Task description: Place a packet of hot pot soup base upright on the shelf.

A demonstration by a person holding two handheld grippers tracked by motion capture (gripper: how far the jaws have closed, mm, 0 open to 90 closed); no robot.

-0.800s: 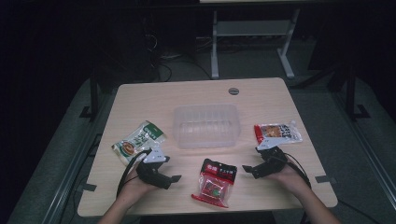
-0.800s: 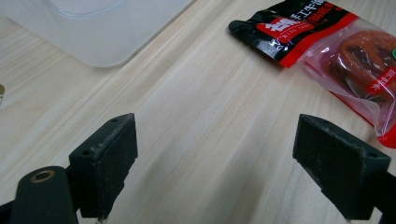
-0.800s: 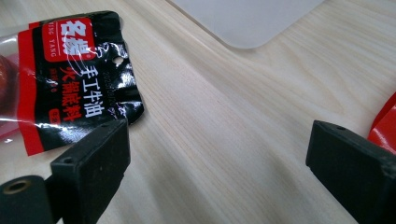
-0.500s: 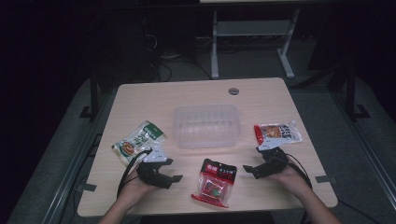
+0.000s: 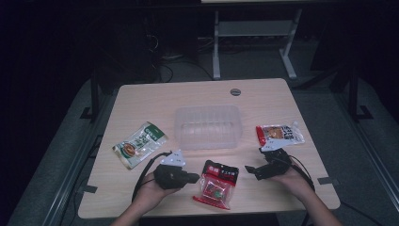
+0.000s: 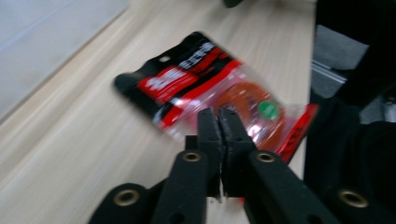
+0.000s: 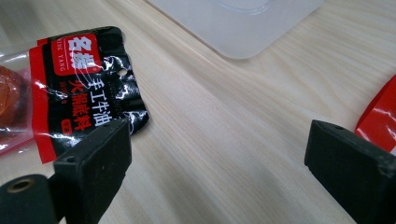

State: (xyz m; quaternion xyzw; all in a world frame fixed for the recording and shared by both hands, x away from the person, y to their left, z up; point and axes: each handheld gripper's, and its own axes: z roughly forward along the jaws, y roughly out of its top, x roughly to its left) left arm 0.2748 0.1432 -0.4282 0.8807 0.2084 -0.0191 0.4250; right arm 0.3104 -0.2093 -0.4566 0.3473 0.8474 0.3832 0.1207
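A red-and-black sauce packet (image 5: 217,182) lies flat near the table's front edge, between my two grippers. My left gripper (image 5: 194,178) points at its left edge; in the left gripper view the jaws (image 6: 218,117) are pressed shut, tips just before the packet (image 6: 187,79), with nothing seen between them. My right gripper (image 5: 250,170) sits just right of the packet, open. The right gripper view shows its gap (image 7: 219,154) wide over bare wood, the packet's black corner (image 7: 88,88) beside the left jaw.
A clear plastic container (image 5: 207,126) stands mid-table, its corner (image 7: 238,23) ahead of the right gripper. A green packet (image 5: 139,143) lies at the left, a red-and-white packet (image 5: 280,134) at the right, its edge (image 7: 380,116) behind the right jaw. Dark floor surrounds the table (image 5: 141,101).
My left gripper has edged slightly right toward the red-and-black packet. The right gripper and the packets stay where they were.
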